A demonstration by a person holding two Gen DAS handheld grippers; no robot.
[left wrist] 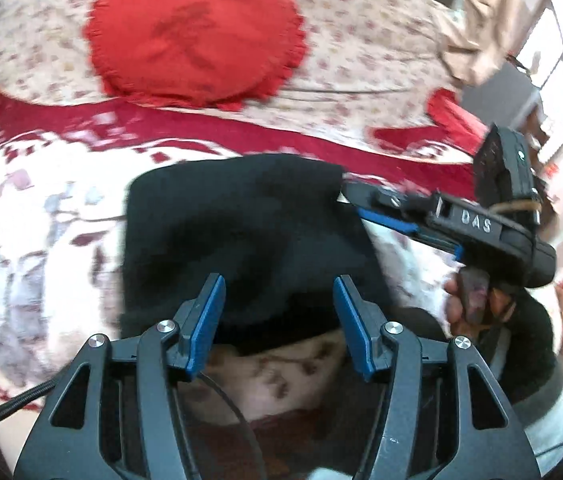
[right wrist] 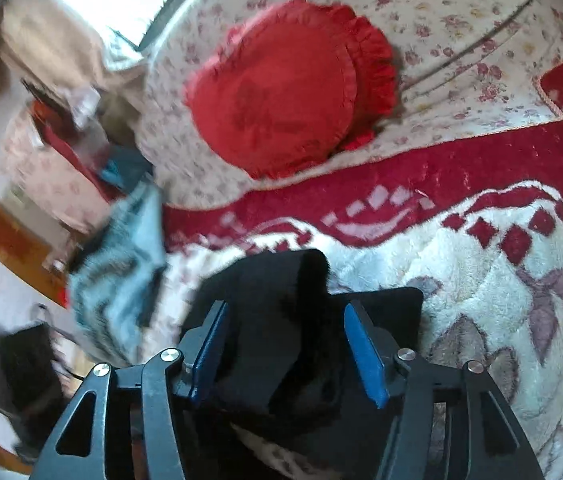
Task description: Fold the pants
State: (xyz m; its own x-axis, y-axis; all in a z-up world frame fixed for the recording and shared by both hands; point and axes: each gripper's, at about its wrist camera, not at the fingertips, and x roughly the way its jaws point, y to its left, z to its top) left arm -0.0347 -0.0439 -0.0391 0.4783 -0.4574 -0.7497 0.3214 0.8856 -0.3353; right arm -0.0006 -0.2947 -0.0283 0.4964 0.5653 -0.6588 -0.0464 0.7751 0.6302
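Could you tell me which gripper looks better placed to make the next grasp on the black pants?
Probably the right gripper: its open fingers straddle a raised fold of the black fabric pants. The left gripper, also open, only hovers over flat cloth.

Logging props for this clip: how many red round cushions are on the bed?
1. The red frilled cushion lies on the floral sheet, beyond the black pants. The right wrist view shows the same one. Others may be out of frame.

Raised pale letters reading "DAS" stand on the black body of the right gripper [left wrist: 351, 196], seen from the left wrist; blur may hide further characters. No other text is legible.
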